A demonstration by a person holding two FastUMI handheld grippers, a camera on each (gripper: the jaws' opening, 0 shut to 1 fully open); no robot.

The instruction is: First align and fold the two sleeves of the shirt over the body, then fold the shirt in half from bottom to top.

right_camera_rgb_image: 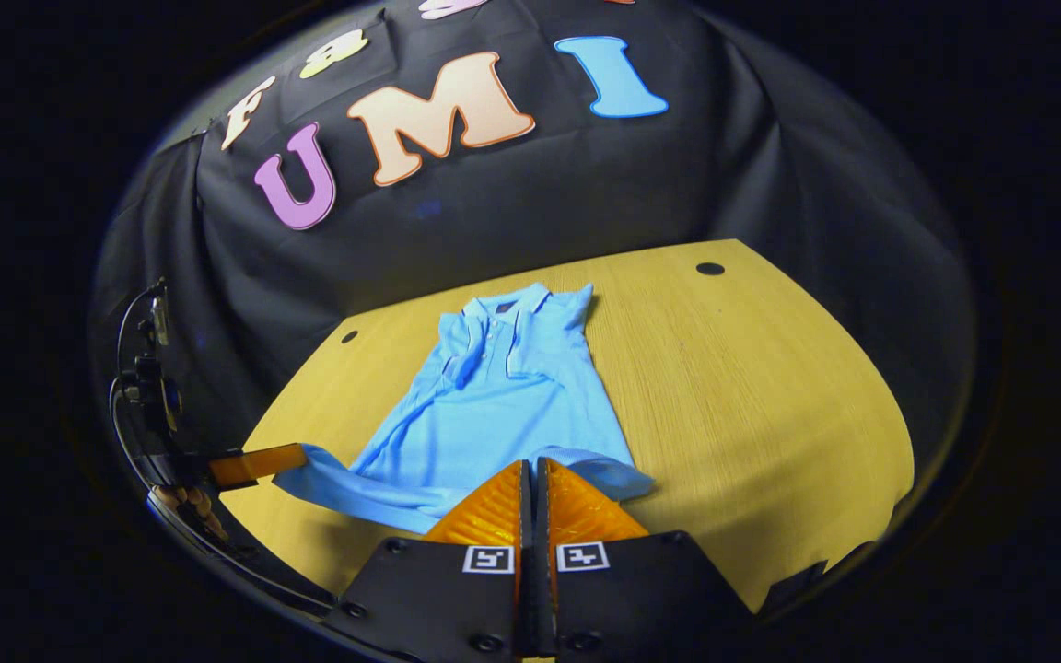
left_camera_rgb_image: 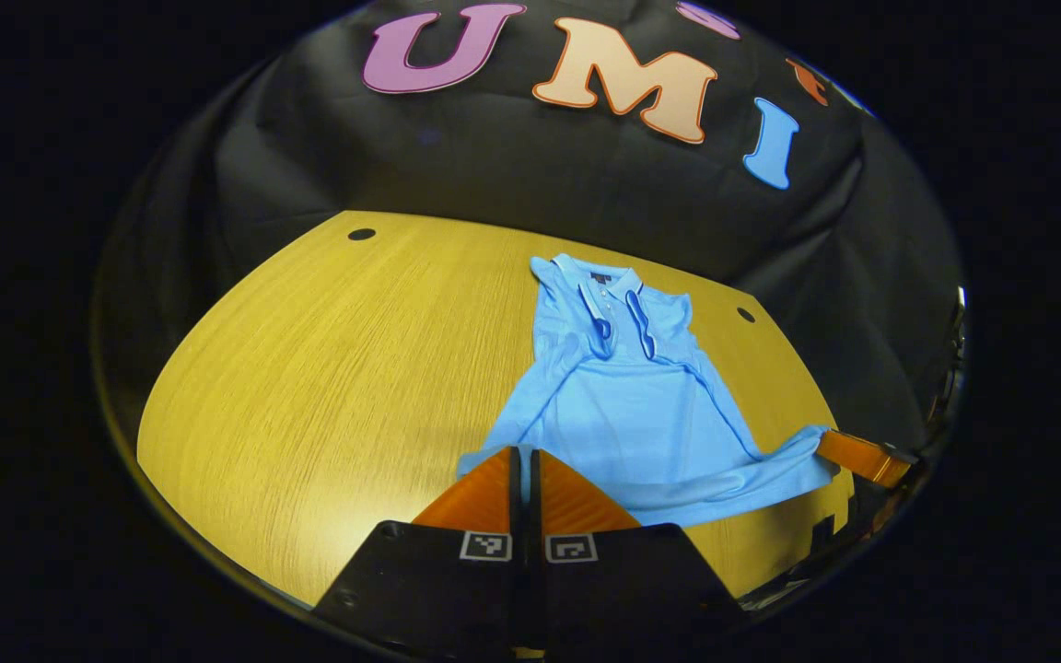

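Observation:
A light blue polo shirt (left_camera_rgb_image: 627, 405) lies collar-away on the yellow wooden table (left_camera_rgb_image: 328, 368), both sleeves folded in over the body. My left gripper (left_camera_rgb_image: 523, 453) is shut on the near left corner of the bottom hem. In the left gripper view the right gripper (left_camera_rgb_image: 862, 456) holds the hem's other corner, slightly raised. In the right gripper view the shirt (right_camera_rgb_image: 494, 414) runs away from me, and my right gripper (right_camera_rgb_image: 530, 465) is shut on the hem at its near corner. The left gripper (right_camera_rgb_image: 254, 463) shows at the far left, pinching the opposite corner, with a hand (right_camera_rgb_image: 190, 505) behind it.
The table (right_camera_rgb_image: 752, 387) has small dark holes near its far corners (left_camera_rgb_image: 361, 234) (right_camera_rgb_image: 709, 269). Bare wood stretches to either side of the shirt. Black cloth walls close off the back and the sides. Cables and a mount (right_camera_rgb_image: 144, 378) hang at the left.

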